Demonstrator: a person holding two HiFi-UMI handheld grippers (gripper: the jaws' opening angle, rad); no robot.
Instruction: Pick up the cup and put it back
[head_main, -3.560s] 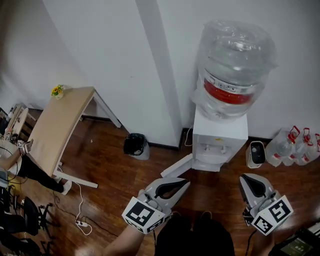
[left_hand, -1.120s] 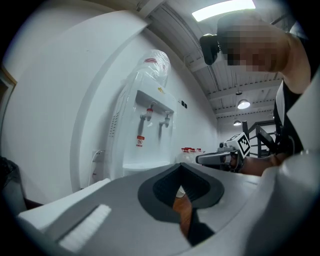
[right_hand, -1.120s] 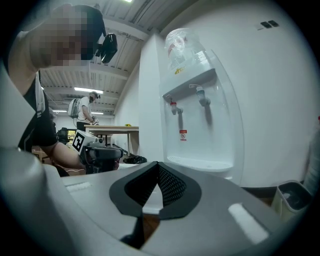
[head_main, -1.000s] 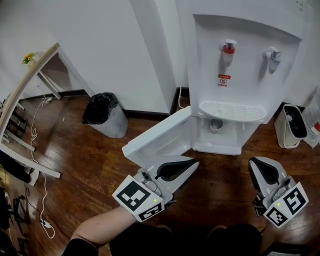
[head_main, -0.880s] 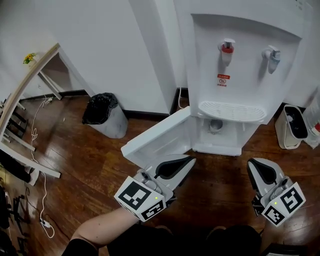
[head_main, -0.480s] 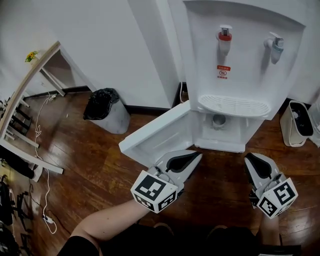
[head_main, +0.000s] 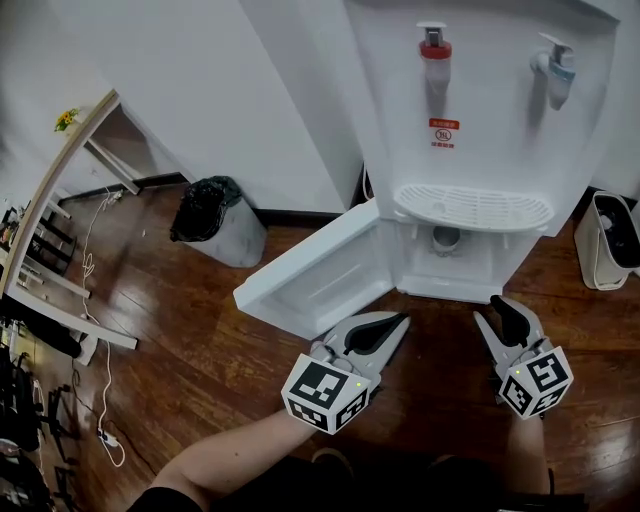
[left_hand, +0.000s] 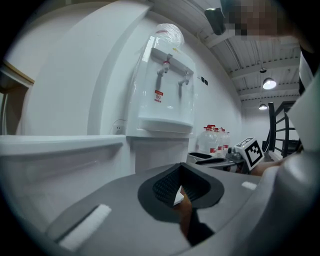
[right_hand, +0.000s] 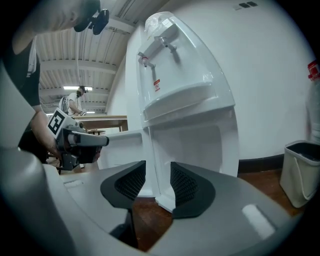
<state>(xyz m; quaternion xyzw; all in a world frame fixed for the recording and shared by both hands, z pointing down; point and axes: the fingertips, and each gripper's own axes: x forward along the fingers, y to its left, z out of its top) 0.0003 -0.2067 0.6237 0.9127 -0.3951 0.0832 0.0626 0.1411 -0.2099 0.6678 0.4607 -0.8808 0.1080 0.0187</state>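
White water dispenser (head_main: 500, 130), low cabinet door (head_main: 320, 275) open
Left gripper (head_main: 398, 322) clenched empty, right gripper (head_main: 490, 308) spread; small round cup (head_main: 445, 238) inside dispenser

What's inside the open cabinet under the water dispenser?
A single cup shows in the cabinet. The drip tray overhangs, hiding the upper and back part.
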